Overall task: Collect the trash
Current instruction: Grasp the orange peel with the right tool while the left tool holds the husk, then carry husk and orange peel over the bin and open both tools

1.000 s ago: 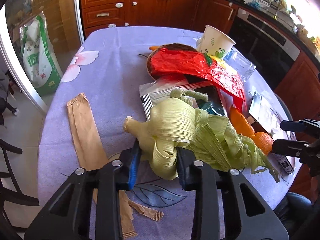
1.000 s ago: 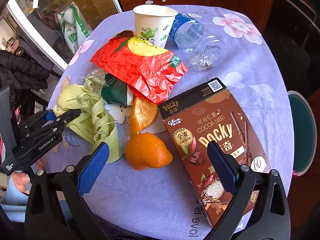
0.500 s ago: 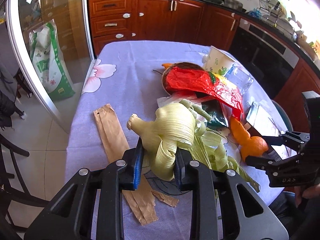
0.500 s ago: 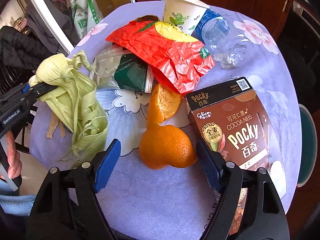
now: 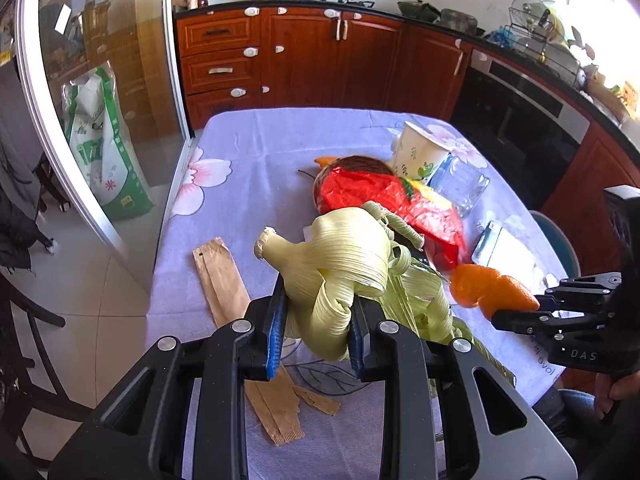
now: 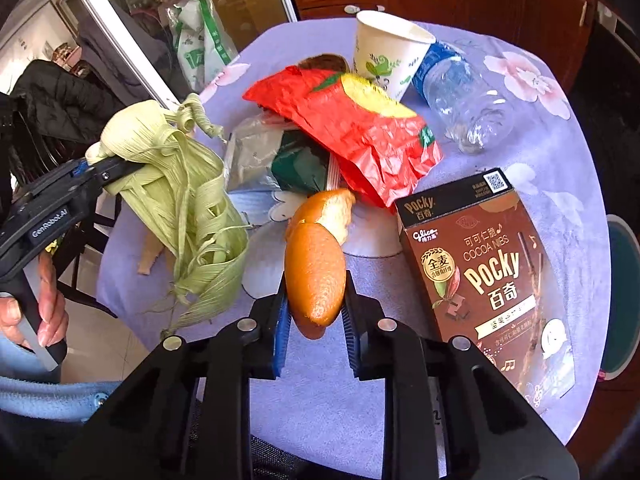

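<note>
Left wrist view. Pick-up step under way, with both claws loaded. Left claw (image 5: 314, 330) clamped on a bundle of corn husk (image 5: 348, 260), pads pressing its lower curl from either side; bulk of the husk rising toward 12 o'clock from the claw, loose strips trailing toward 3 o'clock above the table (image 5: 256, 152). Right claw (image 5: 516, 308) at 3 o'clock, holding orange peel (image 5: 492, 290) at its tips. Left behind on the cloth: paper sleeve (image 5: 224, 276) at 10 o'clock, red wrapper (image 5: 384, 192), cup (image 5: 420, 154) and bottle (image 5: 460, 184) between 12 and 1 o'clock.

Right wrist view. Right claw (image 6: 316, 320) just closed onto the peel (image 6: 316, 264), now pinched between the pads, peel sticking out toward 12 o'clock and seemingly clear of the cloth. Left claw (image 6: 108, 168) at 10 o'clock with the husk (image 6: 188, 200) hanging from it. Pocky box (image 6: 480, 264) lying flat at 2 o'clock, just beside the right claw; wrapper (image 6: 360, 128), cup (image 6: 388, 56) and bottle (image 6: 460, 96) farther off from 12 to 1 o'clock.

Likely next: carrying both loads off to a bin, none identifiable in either view, with care for the dangling husk strips, then back for the box, wrapper, cup, bottle and sleeve.
</note>
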Tool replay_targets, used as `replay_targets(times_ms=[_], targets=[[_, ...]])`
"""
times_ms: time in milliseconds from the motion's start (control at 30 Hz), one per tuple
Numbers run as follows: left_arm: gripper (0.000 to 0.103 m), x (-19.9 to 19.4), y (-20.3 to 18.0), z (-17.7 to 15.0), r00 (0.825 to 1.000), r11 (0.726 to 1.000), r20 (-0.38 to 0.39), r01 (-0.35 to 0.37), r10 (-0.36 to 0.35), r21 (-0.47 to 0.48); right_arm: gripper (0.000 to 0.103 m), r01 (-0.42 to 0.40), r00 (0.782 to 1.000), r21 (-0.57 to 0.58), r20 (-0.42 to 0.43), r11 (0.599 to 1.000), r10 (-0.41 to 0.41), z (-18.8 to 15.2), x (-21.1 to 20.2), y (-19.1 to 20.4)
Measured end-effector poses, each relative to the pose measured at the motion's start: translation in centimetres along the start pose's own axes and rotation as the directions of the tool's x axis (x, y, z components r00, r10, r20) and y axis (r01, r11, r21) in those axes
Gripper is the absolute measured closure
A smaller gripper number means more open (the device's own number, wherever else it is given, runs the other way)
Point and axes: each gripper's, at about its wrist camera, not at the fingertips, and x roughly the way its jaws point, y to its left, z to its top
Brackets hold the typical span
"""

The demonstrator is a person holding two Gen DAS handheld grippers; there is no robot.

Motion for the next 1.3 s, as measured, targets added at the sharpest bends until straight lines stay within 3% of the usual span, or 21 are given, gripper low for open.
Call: replay_targets(times_ms=[167, 333, 567, 833, 1000, 1133, 1300], targets=[[0.077, -1.6, -1.5, 1.4, 0.999, 1.0, 0.043, 0.004, -0.005, 0.024, 0.081, -0.031, 0.996, 0.001, 0.08, 1.0, 0.031, 0.8, -3.6, -0.3], [0.077, -2.2, -4.3, 2.9, 0.997, 0.997, 0.065, 0.033, -0.038, 0.075, 0.081, -0.005, 0.984, 0.018, 0.179, 1.0, 0.001, 1.6, -7.5, -1.9], [0.077, -1.5, -10.9, 5.8, 0.988, 0.976, 0.085, 0.11, -0.128, 0.188, 0.081, 0.056, 0.955, 0.107, 0.284, 0.993, -0.085, 1.2, -12.1, -7.1], [0.077, 0.9, -21.4, 9.0, 0.958, 0.913, 0.048, 0.255, -0.284, 0.318, 0.081, 0.167, 0.908, 0.262, 0.334, 0.95, -0.252, -1.4, -17.3, -15.3], [0.076, 3.0, -28.9, 10.0, 0.934, 0.859, -0.005, 0.33, -0.357, 0.39, 0.081, 0.211, 0.882, 0.366, 0.328, 0.906, -0.338, -3.8, -19.2, -20.8], [0.076, 5.5, -34.6, 9.8, 0.927, 0.821, -0.054, 0.354, -0.37, 0.448, 0.081, 0.233, 0.871, 0.435, 0.306, 0.87, -0.386, -5.8, -19.6, -24.7], [0.076, 9.2, -39.8, 8.9, 0.93, 0.794, -0.11, 0.358, -0.351, 0.491, 0.081, 0.226, 0.88, 0.496, 0.265, 0.839, -0.394, -7.8, -18.7, -28.7]])
